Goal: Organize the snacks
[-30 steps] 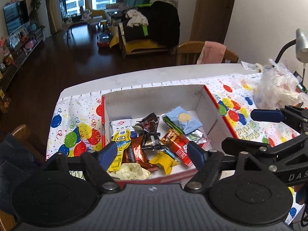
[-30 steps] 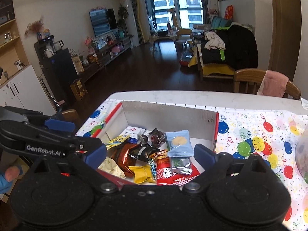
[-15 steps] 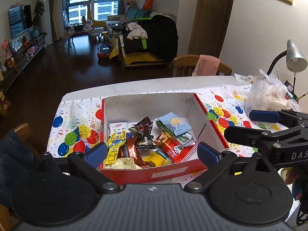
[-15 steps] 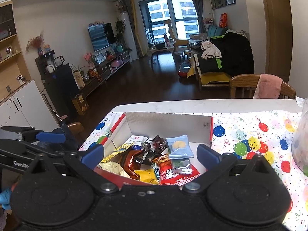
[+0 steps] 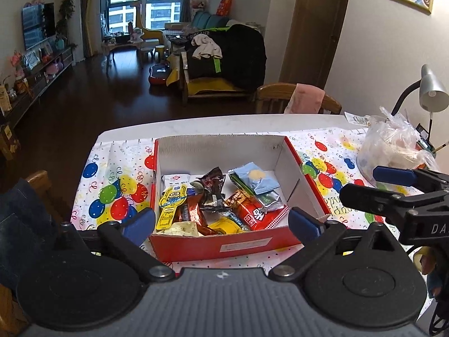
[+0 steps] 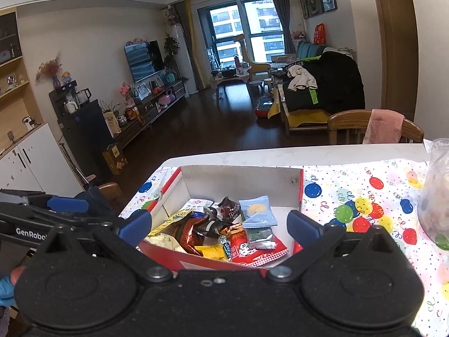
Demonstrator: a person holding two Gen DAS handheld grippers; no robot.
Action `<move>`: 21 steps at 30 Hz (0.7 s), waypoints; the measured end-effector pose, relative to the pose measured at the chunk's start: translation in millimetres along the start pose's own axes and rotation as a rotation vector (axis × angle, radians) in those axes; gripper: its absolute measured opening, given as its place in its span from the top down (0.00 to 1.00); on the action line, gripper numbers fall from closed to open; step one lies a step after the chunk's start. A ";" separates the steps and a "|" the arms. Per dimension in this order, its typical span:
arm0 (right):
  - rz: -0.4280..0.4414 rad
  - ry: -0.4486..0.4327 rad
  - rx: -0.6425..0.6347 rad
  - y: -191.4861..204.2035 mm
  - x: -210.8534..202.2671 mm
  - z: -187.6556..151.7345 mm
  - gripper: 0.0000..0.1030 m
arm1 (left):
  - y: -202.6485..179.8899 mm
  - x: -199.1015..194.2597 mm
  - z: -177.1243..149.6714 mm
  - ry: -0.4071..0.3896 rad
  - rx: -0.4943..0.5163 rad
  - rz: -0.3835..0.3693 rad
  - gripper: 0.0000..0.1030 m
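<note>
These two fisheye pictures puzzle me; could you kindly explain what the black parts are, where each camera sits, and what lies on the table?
Each picture comes from a camera on a hand-held two-finger gripper, looking along its blue-tipped fingers. No robot: a person carries one in each hand. The left gripper has just been opening its jaws; nothing is between them. The right gripper is open and empty too. Each also shows in the other's view. On the balloon-print tablecloth stands a red box filled with wrapped snacks, with a plastic bag to its right.

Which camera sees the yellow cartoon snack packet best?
The left wrist view: the yellow cartoon packet lies in full sight inside the red box. In the right wrist view it shows only as a slanted yellow strip, partly behind a blue fingertip.
</note>
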State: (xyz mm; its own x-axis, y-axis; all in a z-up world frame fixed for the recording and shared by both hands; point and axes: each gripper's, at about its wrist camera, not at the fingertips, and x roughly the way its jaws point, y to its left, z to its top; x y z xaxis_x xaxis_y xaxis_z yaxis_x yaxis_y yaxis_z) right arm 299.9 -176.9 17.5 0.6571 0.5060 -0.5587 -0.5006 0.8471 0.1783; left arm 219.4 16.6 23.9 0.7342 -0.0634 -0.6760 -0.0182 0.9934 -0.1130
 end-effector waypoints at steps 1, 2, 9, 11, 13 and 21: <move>0.000 -0.001 -0.001 0.5 -0.9 -0.4 0.00 | -0.6 -0.7 -0.5 -0.002 0.001 -0.001 0.01; 0.001 -0.001 0.000 0.3 -1.0 -0.5 0.00 | -1.5 -1.6 -1.1 -0.004 0.001 0.000 0.01; 0.003 -0.005 0.015 1.0 -5.7 -2.2 0.00 | -5.0 -8.0 -2.1 -0.021 0.006 0.001 0.01; 0.001 -0.009 0.022 1.6 -8.1 -2.2 0.00 | -5.1 -9.0 -2.0 -0.026 0.003 0.005 0.01; 0.000 -0.013 0.028 1.9 -10.2 -2.7 0.00 | -4.4 -10.1 -1.9 -0.029 -0.003 0.010 0.01; -0.001 -0.011 0.025 2.4 -11.4 -1.9 0.00 | -0.9 -11.9 -1.5 -0.031 -0.029 0.024 0.01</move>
State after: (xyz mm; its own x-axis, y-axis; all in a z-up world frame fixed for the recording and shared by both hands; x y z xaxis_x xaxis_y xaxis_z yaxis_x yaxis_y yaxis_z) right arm 290.2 -181.0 22.7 0.6639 0.5067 -0.5501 -0.4855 0.8514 0.1984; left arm 209.7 16.2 30.9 0.7537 -0.0360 -0.6562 -0.0556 0.9914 -0.1182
